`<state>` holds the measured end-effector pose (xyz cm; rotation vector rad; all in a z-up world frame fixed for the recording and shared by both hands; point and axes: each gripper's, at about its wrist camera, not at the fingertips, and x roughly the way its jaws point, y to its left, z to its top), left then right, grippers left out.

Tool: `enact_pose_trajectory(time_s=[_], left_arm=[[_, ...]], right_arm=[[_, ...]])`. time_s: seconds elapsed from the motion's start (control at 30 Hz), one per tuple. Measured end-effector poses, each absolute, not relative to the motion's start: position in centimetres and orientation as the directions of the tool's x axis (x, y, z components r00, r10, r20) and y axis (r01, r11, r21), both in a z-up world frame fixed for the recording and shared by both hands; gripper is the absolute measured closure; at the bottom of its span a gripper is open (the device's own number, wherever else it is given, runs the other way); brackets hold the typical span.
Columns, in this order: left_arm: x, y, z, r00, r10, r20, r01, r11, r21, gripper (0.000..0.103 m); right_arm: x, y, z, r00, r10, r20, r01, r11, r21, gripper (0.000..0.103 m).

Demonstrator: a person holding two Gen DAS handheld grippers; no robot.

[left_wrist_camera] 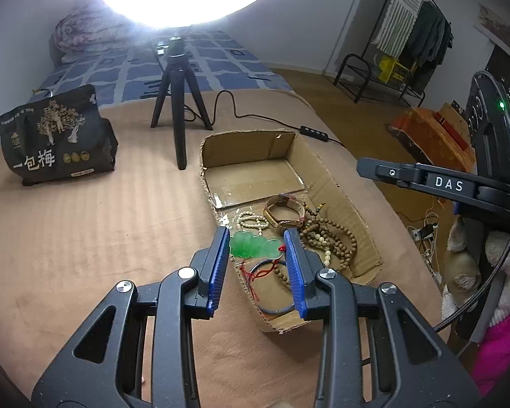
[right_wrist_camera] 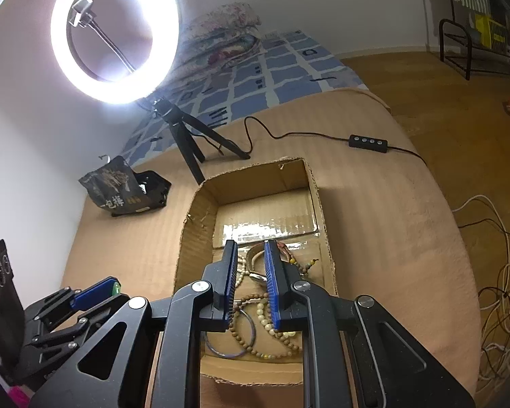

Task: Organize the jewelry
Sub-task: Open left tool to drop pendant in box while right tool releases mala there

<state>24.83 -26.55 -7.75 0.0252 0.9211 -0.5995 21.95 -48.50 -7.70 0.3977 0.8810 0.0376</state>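
Note:
A shallow cardboard box [left_wrist_camera: 336, 183] on a tan blanket holds jewelry: a green jade pendant [left_wrist_camera: 253, 246] on a red cord, a dark bangle [left_wrist_camera: 272, 309], brown bead strands [left_wrist_camera: 336, 241], a cream bead bracelet [left_wrist_camera: 251, 221] and a wide brown bangle [left_wrist_camera: 284, 209]. My left gripper [left_wrist_camera: 256, 246] is open, its blue pads either side of the pendant at the box's near left edge. My right gripper [right_wrist_camera: 250, 255] is open above the box [right_wrist_camera: 193, 234], over the beads [right_wrist_camera: 265, 309] and bangles. The right gripper also shows at the right of the left wrist view [left_wrist_camera: 421, 176].
A ring light on a black tripod [left_wrist_camera: 178, 102] stands behind the box, its cable and switch [left_wrist_camera: 314, 133] running right. A black snack bag [left_wrist_camera: 56, 136] sits at the far left. A bed with a blue quilt lies behind. Cables lie on the floor [right_wrist_camera: 503, 289] to the right.

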Motion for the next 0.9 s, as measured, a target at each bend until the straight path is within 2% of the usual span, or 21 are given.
enact_pose_trajectory(time_s=[0.3,0.37,0.4,0.43,0.67,0.8,0.9], left_arm=[[24.8,-27.8,-7.1,0.438,-0.496,-0.749,0.525,0.818,-0.235,0.07],[24.8,-28.4,-7.4,0.428,-0.495,-0.756,0.532,0.814,-0.232,0.058],[24.8,-28.6,-7.6,0.423,-0.495,-0.76,0.531,0.814,-0.234,0.042],[24.8,-28.7,-7.7,0.418,-0.499,-0.759,0.532,0.812,-0.241,0.032],[24.8,-28.9,-8.0,0.409,-0.491,-0.769,0.534,0.812,-0.235,0.031],[24.7,-28.2,-7.9,0.42,-0.483,-0.768,0.527,0.819,-0.227,0.031],[24.5,-27.3,-7.6,0.436,-0.475,-0.764,0.521,0.826,-0.217,0.031]], right_arm=[[21.4,-48.7,-7.0,0.665,0.186,-0.723,0.138,0.921,0.364,0.088],[21.3,-49.1,-6.9,0.669,0.184,-0.72,0.146,0.917,0.37,0.088],[21.3,-49.3,-6.8,0.672,0.181,-0.718,0.151,0.915,0.373,0.088],[21.2,-49.5,-6.8,0.675,0.179,-0.716,0.156,0.914,0.376,0.088],[21.0,-50.5,-6.6,0.68,0.171,-0.713,0.175,0.906,0.385,0.088],[20.9,-50.5,-6.3,0.683,0.167,-0.711,0.174,0.909,0.38,0.082],[20.7,-50.2,-6.2,0.684,0.168,-0.71,0.167,0.911,0.377,0.082]])
